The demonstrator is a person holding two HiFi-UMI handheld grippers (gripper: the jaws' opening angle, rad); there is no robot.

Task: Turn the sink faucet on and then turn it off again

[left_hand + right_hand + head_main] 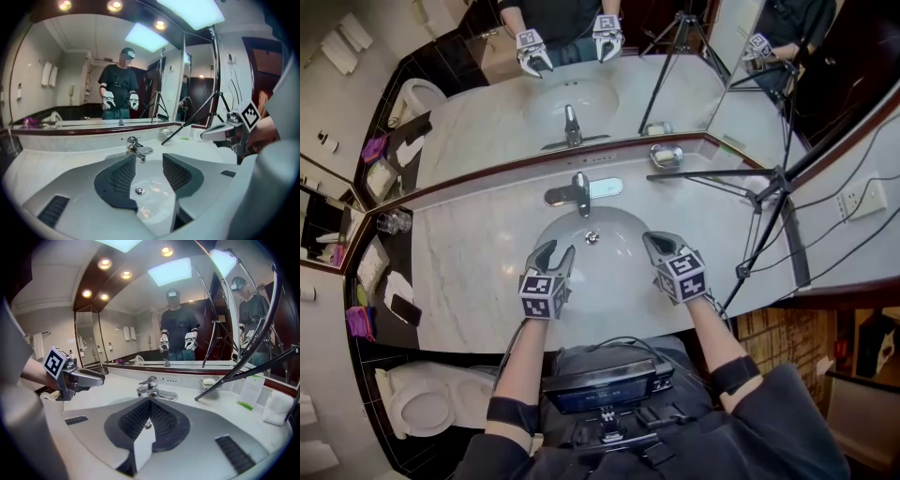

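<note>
The left tool (pixel 556 253) is hovering over the near rim of the white oval sink basin (pixel 619 223). Its jaws are standing apart, with only the basin showing between them. The right tool (pixel 653 243) is hanging near it over the basin's right side, jaws pressed together and gripping nothing. The chrome single-lever sink faucet (pixel 579 191) is sitting at the back of the basin on the pale marble desk (pixel 469 272), apart from both tools. A black tripod (pixel 769 187) is standing at the right, and a chrome soap dish (pixel 666 155) is resting by the wall mirror (pixel 487 112).
</note>
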